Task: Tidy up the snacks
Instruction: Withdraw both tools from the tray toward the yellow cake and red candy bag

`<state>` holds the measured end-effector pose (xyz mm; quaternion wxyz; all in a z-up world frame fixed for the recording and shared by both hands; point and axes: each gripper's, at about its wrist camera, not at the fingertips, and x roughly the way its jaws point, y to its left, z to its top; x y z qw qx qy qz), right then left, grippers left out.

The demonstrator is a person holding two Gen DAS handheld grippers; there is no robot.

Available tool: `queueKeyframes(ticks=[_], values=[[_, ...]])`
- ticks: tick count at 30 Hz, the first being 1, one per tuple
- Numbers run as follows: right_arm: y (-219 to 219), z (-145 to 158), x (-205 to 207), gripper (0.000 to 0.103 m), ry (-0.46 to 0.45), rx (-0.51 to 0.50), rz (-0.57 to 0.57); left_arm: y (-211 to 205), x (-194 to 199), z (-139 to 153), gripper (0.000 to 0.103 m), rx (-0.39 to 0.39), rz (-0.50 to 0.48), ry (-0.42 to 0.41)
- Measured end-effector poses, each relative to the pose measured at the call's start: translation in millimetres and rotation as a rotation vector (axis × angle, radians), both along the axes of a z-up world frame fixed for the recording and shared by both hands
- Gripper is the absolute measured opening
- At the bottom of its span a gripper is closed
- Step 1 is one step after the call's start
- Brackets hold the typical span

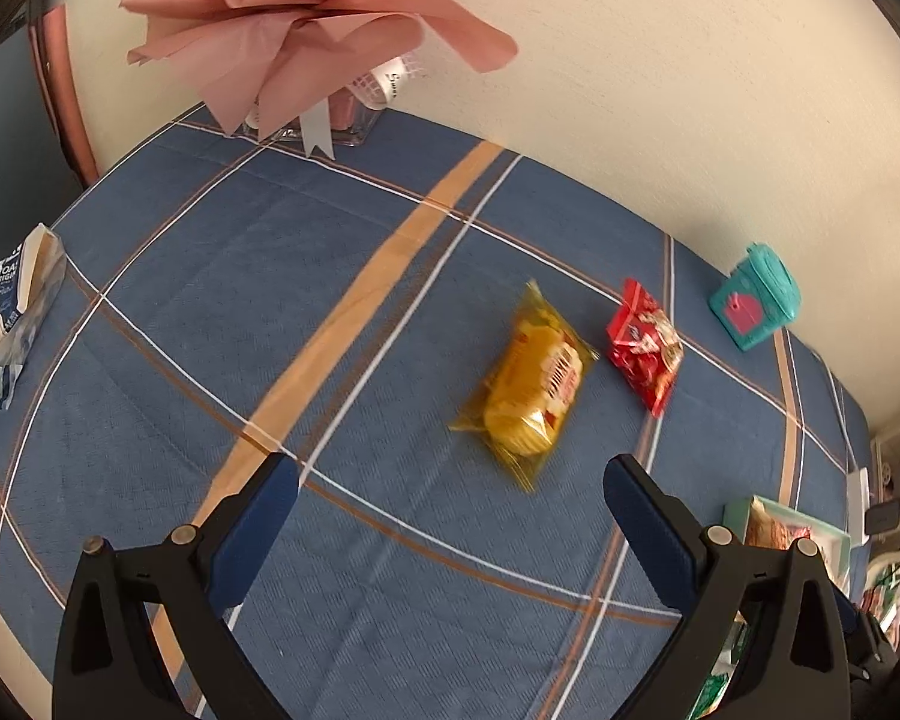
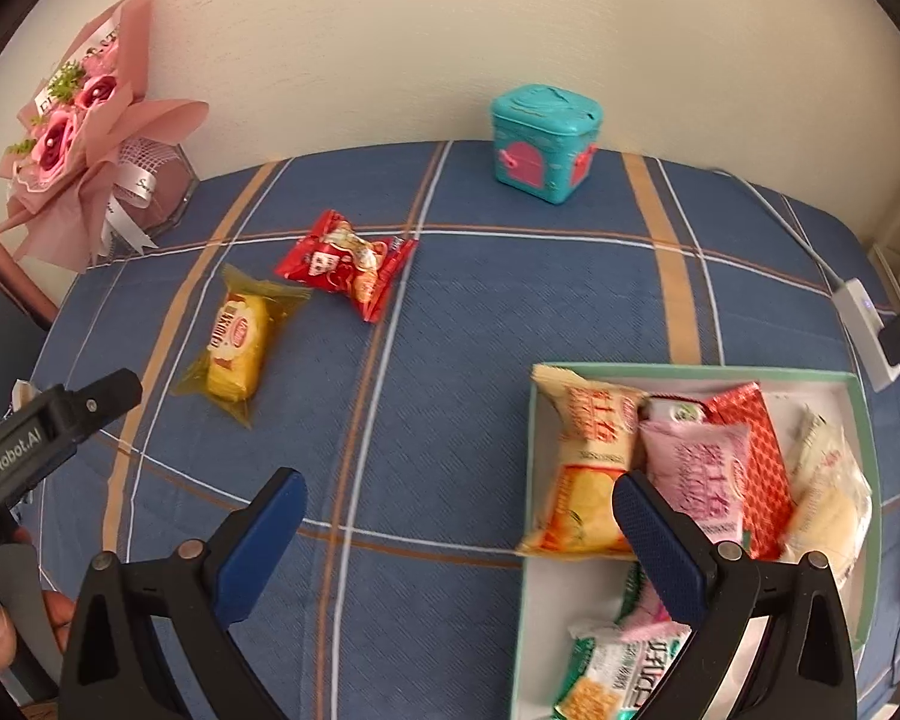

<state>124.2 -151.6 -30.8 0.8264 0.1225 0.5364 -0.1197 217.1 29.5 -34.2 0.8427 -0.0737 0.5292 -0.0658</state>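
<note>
A yellow snack pack (image 1: 531, 387) (image 2: 238, 343) lies on the blue plaid cloth with a red snack pack (image 1: 645, 345) (image 2: 348, 263) just beyond it. My left gripper (image 1: 450, 480) hovers open a little short of the yellow pack, nothing between its fingers; its body (image 2: 54, 420) shows at the left of the right wrist view. My right gripper (image 2: 459, 492) is open and empty, its right finger over the near edge of a green-rimmed white box (image 2: 693, 369) (image 1: 735, 513) holding several snack packs.
A pink flower bouquet in a glass vase (image 1: 306, 30) (image 2: 90, 138) stands at the back by the wall. A teal toy box (image 1: 756, 297) (image 2: 543, 141) sits near the wall. A blue-and-white bag (image 1: 12, 312) lies at the far left. A white charger with cable (image 2: 867, 330) rests at the table's right edge.
</note>
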Motion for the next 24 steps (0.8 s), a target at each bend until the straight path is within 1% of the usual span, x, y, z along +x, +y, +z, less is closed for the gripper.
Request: queueKeyframes(ticks=[5,9,12,18,24], values=[[7,-6,10,0.103,0.006,-0.016,0.019,-2,12,-8,0.102,-0.003,0.006,0.004],[10,-8,17,0.103,0.003,-0.031,0.022,-7,16,-11,0.102,-0.016,-0.011,0.01],[10,-9,20,0.103,-0.01,-0.005,0.015,-12,19,-12,0.101,-0.011,-0.025,0.013],[12,-4,26,0.103,-0.043,-0.003,0.013,-15,24,-14,0.101,-0.039,-0.034,0.015],[5,-7,37,0.103,-0.052,0.053,-0.015,-15,29,-22,0.101,-0.066,-0.023,0.035]])
